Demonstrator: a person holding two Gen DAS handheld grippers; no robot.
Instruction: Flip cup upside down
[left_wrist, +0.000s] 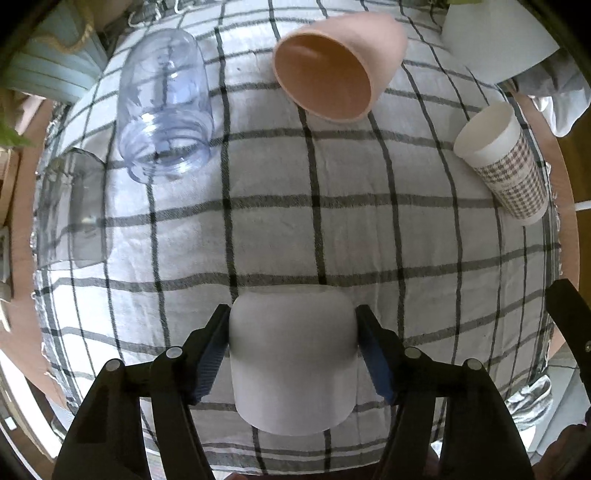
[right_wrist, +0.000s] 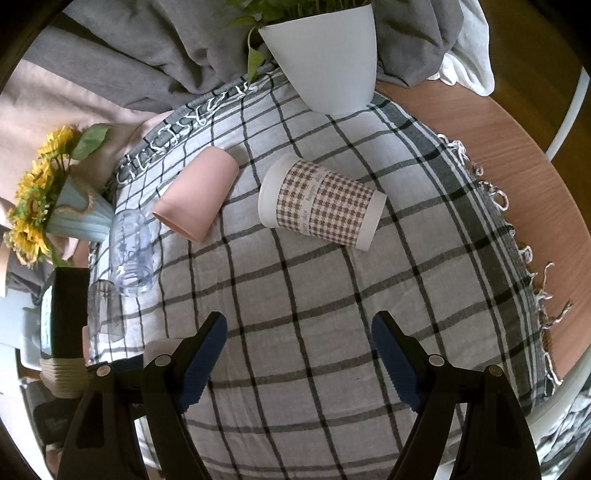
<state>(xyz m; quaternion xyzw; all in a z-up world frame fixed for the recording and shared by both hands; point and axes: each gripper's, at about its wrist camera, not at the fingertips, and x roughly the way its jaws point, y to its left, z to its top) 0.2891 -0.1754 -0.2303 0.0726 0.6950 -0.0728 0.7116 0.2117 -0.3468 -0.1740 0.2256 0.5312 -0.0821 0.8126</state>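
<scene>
My left gripper is shut on a white cup, with the blue pads pressed on both its sides. The cup stands on the checked cloth with its closed rounded end up. A pink cup lies on its side at the back; it also shows in the right wrist view. A houndstooth paper cup lies on its side at the right, also in the right wrist view. My right gripper is open and empty above the cloth.
A clear plastic jar lies on its side at the back left, next to a clear glass. A white plant pot stands at the back. A sunflower vase stands at the left. The wooden table edge curves at the right.
</scene>
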